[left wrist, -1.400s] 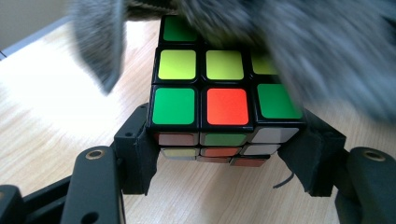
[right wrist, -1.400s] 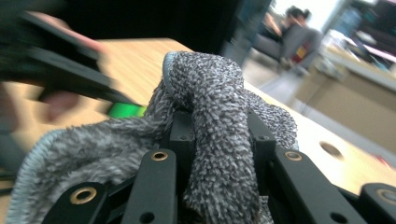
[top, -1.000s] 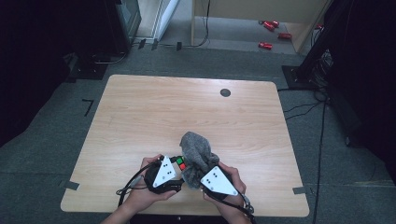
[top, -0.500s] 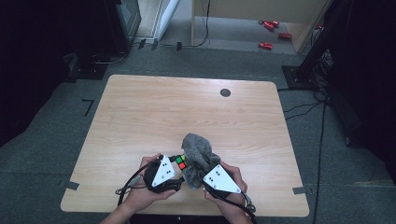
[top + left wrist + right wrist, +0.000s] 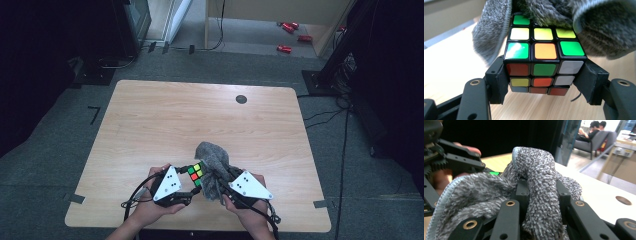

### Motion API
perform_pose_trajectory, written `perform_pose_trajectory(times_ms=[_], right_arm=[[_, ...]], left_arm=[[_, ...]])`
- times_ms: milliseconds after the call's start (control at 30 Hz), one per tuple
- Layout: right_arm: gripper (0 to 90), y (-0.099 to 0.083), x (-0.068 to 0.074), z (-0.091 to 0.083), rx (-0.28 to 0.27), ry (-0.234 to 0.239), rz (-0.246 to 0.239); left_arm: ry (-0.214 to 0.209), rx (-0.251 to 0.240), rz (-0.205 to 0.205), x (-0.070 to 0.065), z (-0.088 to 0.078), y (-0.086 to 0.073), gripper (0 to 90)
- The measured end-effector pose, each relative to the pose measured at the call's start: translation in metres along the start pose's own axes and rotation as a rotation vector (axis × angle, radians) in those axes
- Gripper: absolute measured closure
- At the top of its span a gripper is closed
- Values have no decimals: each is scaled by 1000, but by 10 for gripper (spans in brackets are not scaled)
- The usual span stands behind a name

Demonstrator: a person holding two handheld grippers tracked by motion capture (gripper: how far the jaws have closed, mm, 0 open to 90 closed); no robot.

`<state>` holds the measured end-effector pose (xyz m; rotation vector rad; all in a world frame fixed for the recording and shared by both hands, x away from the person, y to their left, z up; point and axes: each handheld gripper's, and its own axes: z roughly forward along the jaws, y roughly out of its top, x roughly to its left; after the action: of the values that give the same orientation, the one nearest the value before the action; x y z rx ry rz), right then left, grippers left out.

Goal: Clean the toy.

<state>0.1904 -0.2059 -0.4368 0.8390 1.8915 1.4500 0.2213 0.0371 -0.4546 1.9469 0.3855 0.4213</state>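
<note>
A colour-puzzle cube is clamped between the pads of my left gripper, just above the table near its front edge. A fluffy grey cloth drapes over the cube's far side and top. My right gripper is shut on a fold of that cloth and presses it against the cube from the right. In the right gripper view the cloth bunches between the jaws, and a green sticker of the cube peeks out behind it.
The light wooden table stretches away behind the hands, with a round dark cable hole near its far edge. Cables trail from both grippers over the front edge. Dark carpet and stands surround the table.
The right gripper and the cloth have shifted slightly across the cube, and the cloth's top has changed shape a little. The left gripper and cube have stayed put.
</note>
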Motion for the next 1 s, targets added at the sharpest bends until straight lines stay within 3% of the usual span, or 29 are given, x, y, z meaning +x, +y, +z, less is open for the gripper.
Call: perform_pose_trajectory(times_ms=[100,167,267,400,533,600,667,767,900,1000], right_arm=[[726,-1,-6,0,-10,12,57],[728,-6,-9,2,17,6,63],[728,-9,-9,4,19,16,82],[727,2,-7,-3,-57,54,113],[727,1,-6,-3,-62,75,109],[727,-4,-9,1,-38,81,131],[727,-8,-9,4,-3,77,121],[726,-8,-10,4,1,74,127],[726,0,-10,-3,-64,76,139],[733,0,-7,-3,-73,90,131]], left_arm=[[-50,-102,-52,7,-10,1,344],[-75,-166,-80,11,-17,3,344],[-58,-141,-70,15,-17,2,344],[-59,-99,-57,12,-11,-2,344],[-95,-133,-74,10,-13,0,344],[-105,-164,-107,14,-16,0,344],[-121,-202,-156,20,-20,0,344],[-147,-234,-194,26,-23,-1,344],[-165,-188,-154,23,-18,-3,344],[-162,-205,-153,20,-18,-2,344]])
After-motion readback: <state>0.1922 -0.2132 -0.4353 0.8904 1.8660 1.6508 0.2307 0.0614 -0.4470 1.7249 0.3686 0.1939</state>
